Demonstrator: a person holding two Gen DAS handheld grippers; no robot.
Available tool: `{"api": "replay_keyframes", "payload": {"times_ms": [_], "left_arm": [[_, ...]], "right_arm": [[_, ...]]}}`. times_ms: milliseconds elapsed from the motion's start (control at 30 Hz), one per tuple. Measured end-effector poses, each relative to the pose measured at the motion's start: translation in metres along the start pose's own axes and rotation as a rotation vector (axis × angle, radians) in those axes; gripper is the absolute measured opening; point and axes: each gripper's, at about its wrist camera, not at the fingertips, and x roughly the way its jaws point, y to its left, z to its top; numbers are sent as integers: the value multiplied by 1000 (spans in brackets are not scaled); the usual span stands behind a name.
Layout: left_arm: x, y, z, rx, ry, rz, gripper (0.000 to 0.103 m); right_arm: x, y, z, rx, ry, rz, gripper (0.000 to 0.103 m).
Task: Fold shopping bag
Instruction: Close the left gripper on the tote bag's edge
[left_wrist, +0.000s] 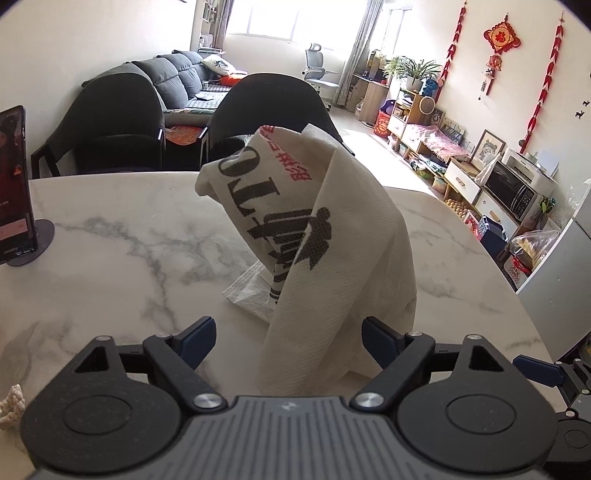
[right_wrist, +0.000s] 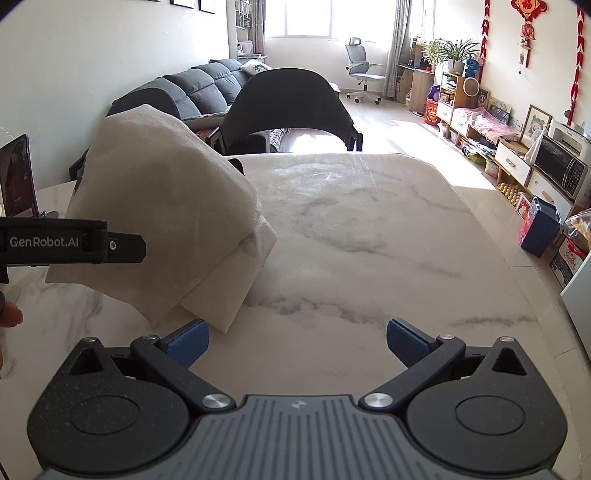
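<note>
The white non-woven shopping bag (left_wrist: 325, 236) with black and red print stands crumpled and half folded on the marble table (left_wrist: 110, 240). Its near fold hangs down between the fingers of my left gripper (left_wrist: 288, 336). That gripper is open: the left pad is clear of the cloth and the right pad is at its edge. In the right wrist view the bag (right_wrist: 166, 206) is a heap at the left, with the left gripper's finger (right_wrist: 122, 243) in front of it. My right gripper (right_wrist: 297, 339) is open over bare table (right_wrist: 369, 258), just right of the bag's corner, holding nothing.
A phone on a round stand (left_wrist: 14, 184) is at the table's left edge. Two black chairs (left_wrist: 273, 107) stand at the far side. A small white coral-like piece (left_wrist: 11, 406) lies at the near left. A person's fingertip (right_wrist: 9, 314) shows at the left edge.
</note>
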Motion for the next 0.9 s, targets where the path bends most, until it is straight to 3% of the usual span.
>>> {"api": "replay_keyframes", "payload": {"times_ms": [300,533,900], "left_arm": [[2,-6,-3,27,14,-38,55],[1,-9,-8,44,32,-75,19],[-7,-10,-13,61,-22,-166,4]], "right_arm": [[2,0,0,-4,4,4,103],[2,0,1,-5,4,9,103],[-3,-2,2,5,-18,30,102]]}}
